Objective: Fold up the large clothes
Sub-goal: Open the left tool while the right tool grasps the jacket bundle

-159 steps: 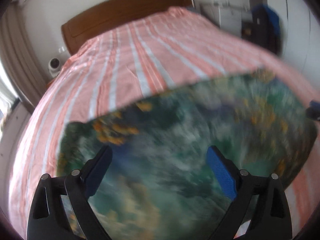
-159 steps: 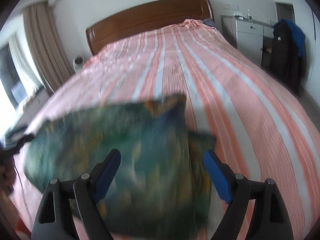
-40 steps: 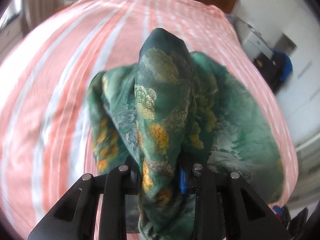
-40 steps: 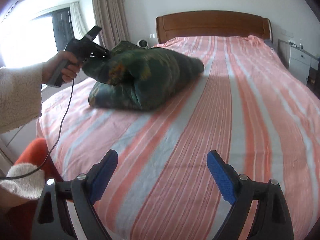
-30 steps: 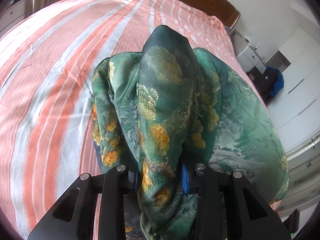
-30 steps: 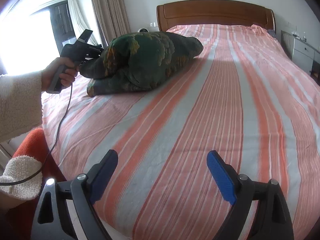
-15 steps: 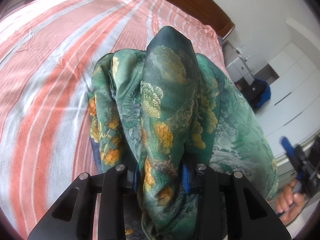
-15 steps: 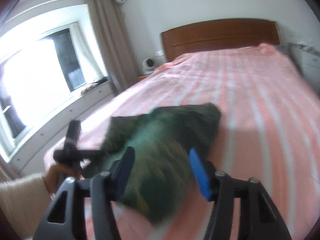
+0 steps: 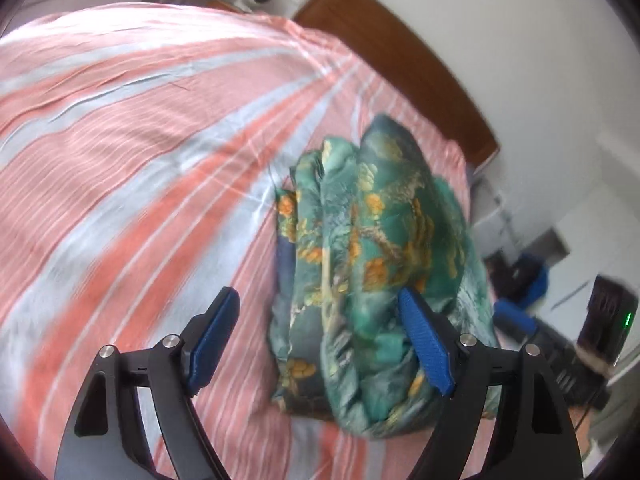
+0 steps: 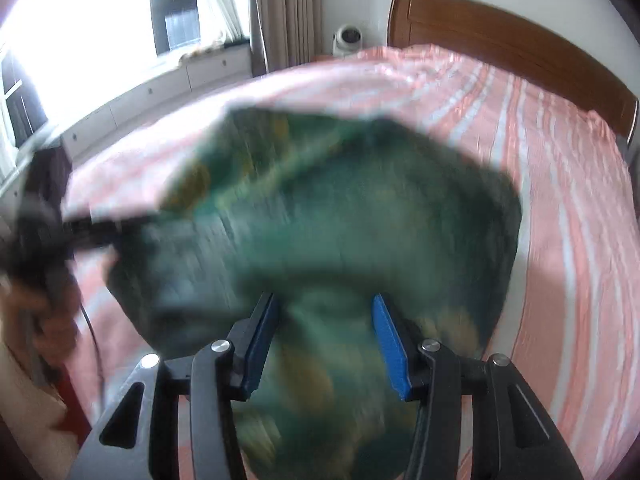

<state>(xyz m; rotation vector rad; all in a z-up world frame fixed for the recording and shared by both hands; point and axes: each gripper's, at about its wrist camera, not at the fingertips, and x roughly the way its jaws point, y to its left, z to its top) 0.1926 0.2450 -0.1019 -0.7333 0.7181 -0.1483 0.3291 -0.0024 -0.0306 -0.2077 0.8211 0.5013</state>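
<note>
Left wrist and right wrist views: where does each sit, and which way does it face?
Left wrist: on the left gripper, facing down across the bed at the green garment; own fingers show, opening.
Right wrist: on the right gripper, over the garment, facing the headboard; fingers closing.
Shared: garment, bed, headboard.

black claw (image 9: pixel 318 342) arms – blue ribbed pads (image 9: pixel 426 344), silver screws.
</note>
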